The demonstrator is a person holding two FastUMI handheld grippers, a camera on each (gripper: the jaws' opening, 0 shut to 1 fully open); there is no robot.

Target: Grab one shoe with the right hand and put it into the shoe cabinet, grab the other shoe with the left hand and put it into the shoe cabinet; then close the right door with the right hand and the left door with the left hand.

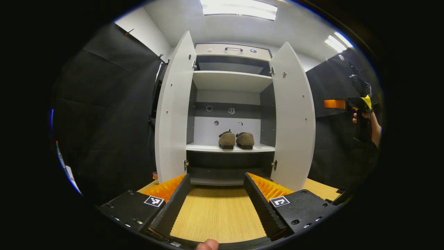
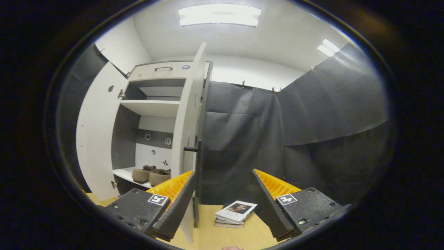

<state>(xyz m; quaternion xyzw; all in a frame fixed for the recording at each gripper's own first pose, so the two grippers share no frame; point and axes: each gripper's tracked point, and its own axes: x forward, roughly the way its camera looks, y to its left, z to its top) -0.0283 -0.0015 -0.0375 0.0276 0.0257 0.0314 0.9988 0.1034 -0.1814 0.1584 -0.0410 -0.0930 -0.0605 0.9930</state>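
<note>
Left gripper (image 1: 216, 180): fingers standing spread, holding nothing, hovering over the wooden table (image 1: 216, 215) and facing the shoe cabinet (image 1: 230, 52).
Right gripper (image 2: 223, 177): fingers gaping wide too, empty, sitting just beside the right door's edge.
Shoes (image 1: 236, 140): both resting side by side on the lower shelf (image 1: 208, 148), touching.
Left door (image 1: 175, 111): standing open.
Right door (image 1: 293, 118): standing open.
Books (image 2: 235, 213): lying stacked on the table between the right gripper's fingers.

Open doorway (image 1: 230, 114) between swung-out doors
</note>
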